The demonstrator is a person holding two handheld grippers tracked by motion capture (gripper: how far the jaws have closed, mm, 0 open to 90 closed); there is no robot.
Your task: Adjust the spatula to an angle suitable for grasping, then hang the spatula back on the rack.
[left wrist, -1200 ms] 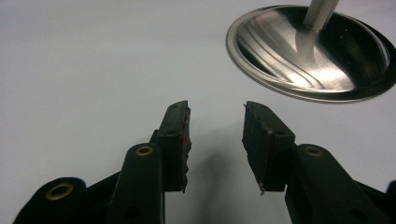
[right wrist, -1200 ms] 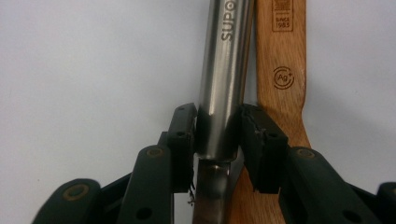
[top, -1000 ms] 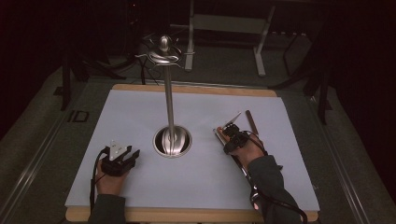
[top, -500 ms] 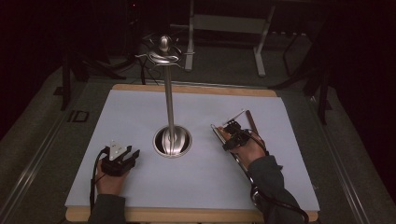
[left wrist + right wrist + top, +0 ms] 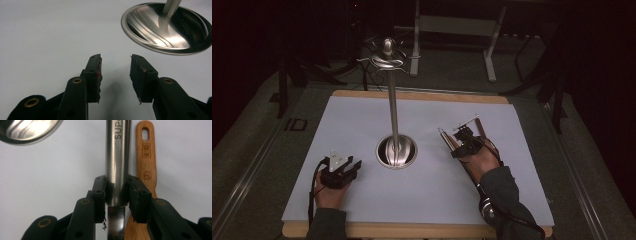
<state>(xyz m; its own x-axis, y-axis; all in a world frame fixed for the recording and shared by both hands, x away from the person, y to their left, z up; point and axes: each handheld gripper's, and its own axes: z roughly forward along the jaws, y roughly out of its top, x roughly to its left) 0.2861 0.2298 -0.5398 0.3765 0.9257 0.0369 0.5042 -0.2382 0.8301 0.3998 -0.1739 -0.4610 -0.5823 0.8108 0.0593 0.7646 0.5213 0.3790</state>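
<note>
A steel stand rises from a round dished base (image 5: 396, 151) at the middle of the white board, its thin pole ending in hooks (image 5: 387, 56). My right gripper (image 5: 117, 192) is shut on a polished steel utensil handle (image 5: 117, 162) that points away along the board. In the high view the right gripper (image 5: 458, 148) lies right of the base, with the handle (image 5: 445, 138) sticking out up-left. A wooden utensil handle (image 5: 146, 157) lies flat just beside the steel one. My left gripper (image 5: 115, 72) stands open over bare board, near the base (image 5: 166, 27); from above, the left gripper (image 5: 353, 165) is left of the base.
The white board (image 5: 362, 120) lies on a wooden tabletop whose edge (image 5: 422, 95) shows at the back. Dark floor, cables and metal frame legs (image 5: 489, 50) lie beyond the table. A corner of the stand's base (image 5: 30, 130) shows left of the steel handle.
</note>
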